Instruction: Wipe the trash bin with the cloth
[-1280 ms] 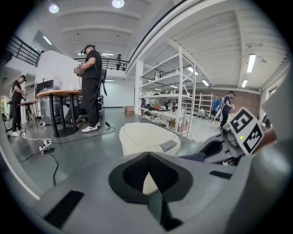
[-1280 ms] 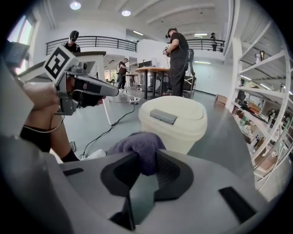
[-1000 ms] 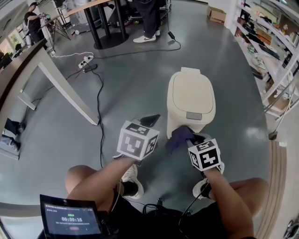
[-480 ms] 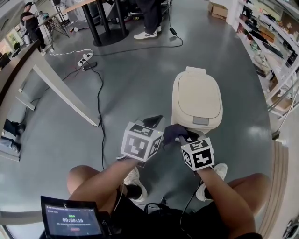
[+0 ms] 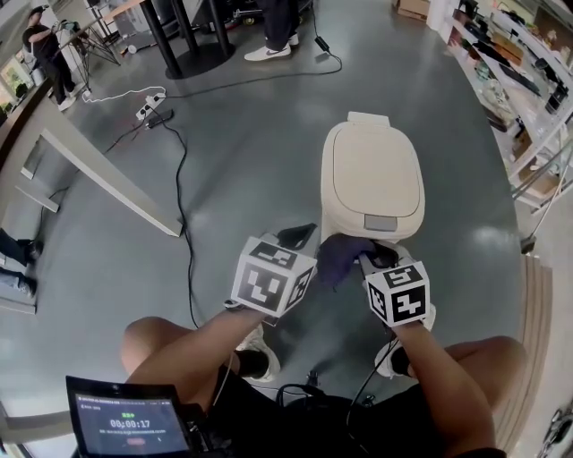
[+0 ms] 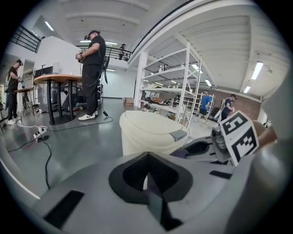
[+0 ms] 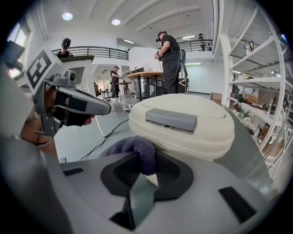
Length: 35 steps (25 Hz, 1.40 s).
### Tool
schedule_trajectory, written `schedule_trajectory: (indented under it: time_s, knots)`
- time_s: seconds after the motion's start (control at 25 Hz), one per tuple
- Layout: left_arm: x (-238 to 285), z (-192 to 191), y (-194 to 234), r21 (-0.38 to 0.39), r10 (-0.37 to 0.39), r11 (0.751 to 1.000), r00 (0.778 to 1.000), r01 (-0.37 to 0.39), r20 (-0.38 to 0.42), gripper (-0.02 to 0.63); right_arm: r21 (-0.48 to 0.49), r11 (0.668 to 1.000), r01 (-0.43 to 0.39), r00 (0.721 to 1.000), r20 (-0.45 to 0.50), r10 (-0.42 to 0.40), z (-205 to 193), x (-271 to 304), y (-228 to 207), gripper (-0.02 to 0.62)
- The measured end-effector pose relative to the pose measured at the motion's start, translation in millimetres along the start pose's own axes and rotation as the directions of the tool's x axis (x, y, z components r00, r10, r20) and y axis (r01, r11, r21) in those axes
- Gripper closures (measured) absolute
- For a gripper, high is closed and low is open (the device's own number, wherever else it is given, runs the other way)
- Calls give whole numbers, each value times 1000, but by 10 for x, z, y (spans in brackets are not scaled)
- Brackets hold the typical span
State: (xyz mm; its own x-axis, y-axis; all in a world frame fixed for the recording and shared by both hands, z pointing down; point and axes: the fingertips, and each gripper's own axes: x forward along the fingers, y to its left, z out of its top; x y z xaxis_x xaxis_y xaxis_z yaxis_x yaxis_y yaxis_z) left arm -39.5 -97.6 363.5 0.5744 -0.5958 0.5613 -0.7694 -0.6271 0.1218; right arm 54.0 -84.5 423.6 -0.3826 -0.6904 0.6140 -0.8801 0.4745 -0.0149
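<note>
- Readable text: timer "00:00:17" on the display (image 5: 130, 420) at near left. Black-and-white square markers only on each gripper's cube; no brand is legible on the bin.
- Surface: smooth grey floor (image 5: 224, 161), slightly glossy. A black cable (image 5: 182, 224) is run across it from a power strip (image 5: 148, 109) at far left.
- Room: open workshop. Metal shelving (image 5: 528, 89) along the right side, a slanted table leg (image 5: 98, 170) at left, a round-base table with a person (image 5: 277, 27) standing at far centre.
- Trash bin (image 5: 372, 183): cream, lid down, grey tab at the near edge of the lid. It is stood on the floor, centre-right.
- Cloth (image 7: 137, 151): dark purple, bunched. It is clamped between the fingers of the right gripper (image 7: 145, 176) and pressed against the bin's near face, just below the lid rim, left of the tab.
- Left gripper (image 6: 147, 180): fingers closed together, nothing between them. It is held off the floor at the bin's near-left, just beside the right gripper, not touching the bin.
</note>
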Motion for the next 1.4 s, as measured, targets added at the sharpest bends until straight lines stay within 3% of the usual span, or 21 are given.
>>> schedule_trajectory:
  time_s: [0.32,0.8,1.2,1.4]
  knots:
    - [132,-95,-187,21,-32,999,998,33,-48,609,61,995,75,997,-24,-73,-197,-194,-449,529]
    - [178,-151,-293,12,-61,998,993,63,-106,609,116,980,160,987,-49,-156,-236,-374,-761,529]
    - [174,-308,3,5,25,1000,995,-24,-101,609,86,983,161,984,-92,-153,-488,-314,-696,529]
    - [266,-414,188,169,130,978,991,-121,-39,609,40,994,97,992,-81,-94,-548,-110,-462,529]
